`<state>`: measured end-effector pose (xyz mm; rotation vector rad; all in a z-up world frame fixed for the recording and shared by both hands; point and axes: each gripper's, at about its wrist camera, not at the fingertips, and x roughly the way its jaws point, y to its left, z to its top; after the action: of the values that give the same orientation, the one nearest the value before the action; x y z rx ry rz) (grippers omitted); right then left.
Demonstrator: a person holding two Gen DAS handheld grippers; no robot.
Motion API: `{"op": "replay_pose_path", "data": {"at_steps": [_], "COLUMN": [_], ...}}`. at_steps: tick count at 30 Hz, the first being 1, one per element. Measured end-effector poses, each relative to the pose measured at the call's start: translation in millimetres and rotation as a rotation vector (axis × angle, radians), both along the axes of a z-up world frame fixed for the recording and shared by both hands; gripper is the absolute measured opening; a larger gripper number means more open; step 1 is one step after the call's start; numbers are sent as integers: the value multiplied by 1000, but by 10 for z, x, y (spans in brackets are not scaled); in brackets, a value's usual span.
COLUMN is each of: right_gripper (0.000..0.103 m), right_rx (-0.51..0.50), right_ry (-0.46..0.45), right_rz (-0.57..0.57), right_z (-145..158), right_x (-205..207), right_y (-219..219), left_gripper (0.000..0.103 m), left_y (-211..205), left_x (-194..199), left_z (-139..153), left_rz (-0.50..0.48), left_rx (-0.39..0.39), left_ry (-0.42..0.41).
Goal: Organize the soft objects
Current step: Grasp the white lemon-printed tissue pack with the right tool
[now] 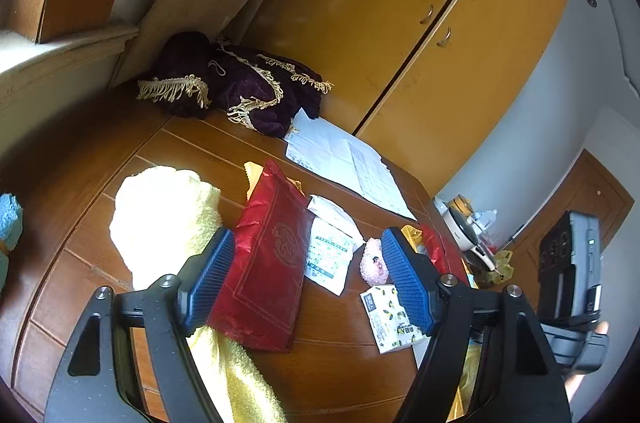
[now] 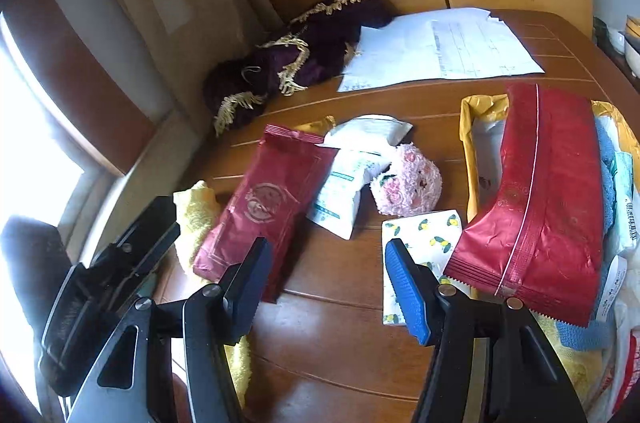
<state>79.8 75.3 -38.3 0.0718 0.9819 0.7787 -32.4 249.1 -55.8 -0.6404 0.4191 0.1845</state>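
Observation:
On the wooden table [image 1: 320, 375] lie a yellow towel [image 1: 168, 215], a red foil pouch [image 1: 268, 263], a white sachet [image 1: 330, 255], a pink fluffy toy [image 1: 374, 261] and a lemon-print tissue pack [image 1: 390, 319]. My left gripper [image 1: 308, 279] hangs open above the pouch and sachet, holding nothing. In the right wrist view the red pouch [image 2: 264, 203], the sachet [image 2: 344, 191], the pink toy [image 2: 408, 183] and the tissue pack [image 2: 420, 243] lie ahead of my open, empty right gripper [image 2: 328, 287]. A second red pouch [image 2: 540, 199] rests on a pile at the right.
A purple fringed cloth [image 1: 240, 87] is heaped at the table's far corner beside white papers [image 1: 344, 159]. Yellow cabinet doors [image 1: 420, 23] stand behind. The right pile holds a yellow bag [image 2: 476, 127] and a blue cloth [image 2: 606, 183]. A blue cloth [image 1: 10, 219] sits at the left edge.

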Motion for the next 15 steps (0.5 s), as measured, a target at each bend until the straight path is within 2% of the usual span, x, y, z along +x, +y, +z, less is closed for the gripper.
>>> {"op": "replay_pose_path", "data": {"at_steps": [5,8,15], "right_gripper": [61,61,61], "right_rx": [-46,-103,-148], "right_ry": [-6,-18,-22], "right_rz": [16,-37,-74], "right_z": [-85,-153,-175], "right_x": [9,35,152], "right_y": [32,-17,-80], "left_gripper": [75,75,75], "left_y": [37,3,-101], "left_x": [16,-3,-19], "left_z": [-28,-17,35], "left_rz": [-39,-40,-27], "left_rx": [-63,-42,31], "left_ry": [2,-1,-3]}}
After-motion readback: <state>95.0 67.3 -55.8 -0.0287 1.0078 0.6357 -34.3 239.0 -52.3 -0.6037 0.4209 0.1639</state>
